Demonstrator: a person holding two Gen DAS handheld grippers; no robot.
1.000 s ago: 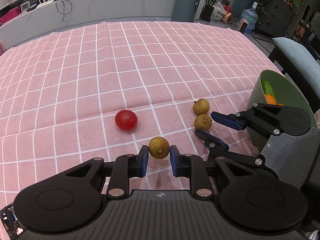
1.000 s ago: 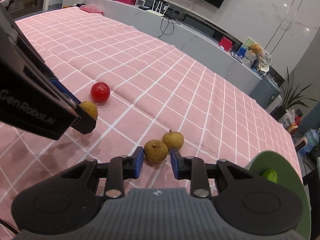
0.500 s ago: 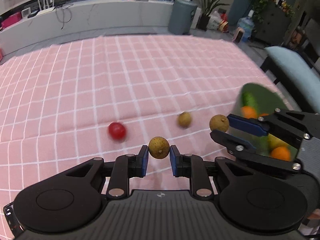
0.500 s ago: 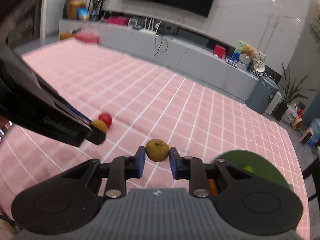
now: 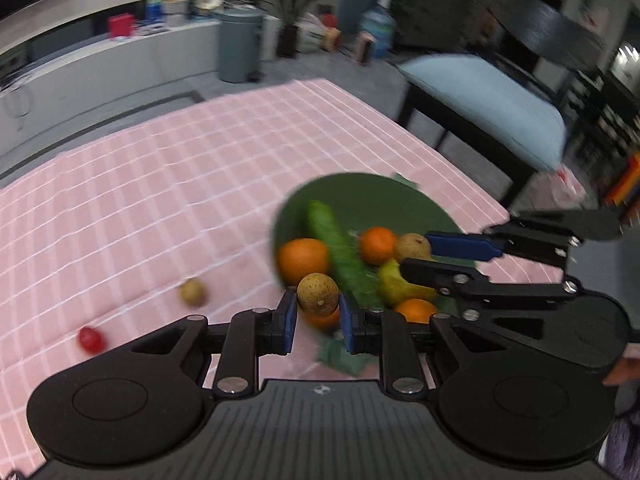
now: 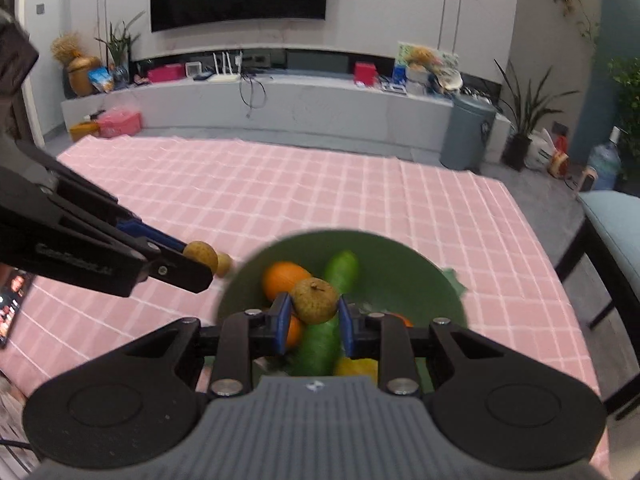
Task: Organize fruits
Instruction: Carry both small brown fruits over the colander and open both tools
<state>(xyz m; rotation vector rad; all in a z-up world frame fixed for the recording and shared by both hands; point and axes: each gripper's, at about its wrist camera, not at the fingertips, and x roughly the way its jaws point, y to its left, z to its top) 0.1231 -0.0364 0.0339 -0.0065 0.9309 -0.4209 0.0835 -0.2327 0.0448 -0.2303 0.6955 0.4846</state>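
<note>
Left hand-held gripper (image 5: 318,312) clamps a longan (image 5: 317,294) at the green bowl's (image 5: 360,196) near rim; right hand-held gripper (image 6: 312,320) clamps another longan (image 6: 315,301) over it. Premature left release risks rim rebound onto the worktop (image 5: 160,184).

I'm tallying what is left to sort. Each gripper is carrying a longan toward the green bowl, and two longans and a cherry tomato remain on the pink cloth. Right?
Not quite: only one longan remains on the pink cloth, beside the cherry tomato, as the left wrist view shows. The rest stands.

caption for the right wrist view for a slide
Right gripper carries a longan over the green fruit bowl.
</note>
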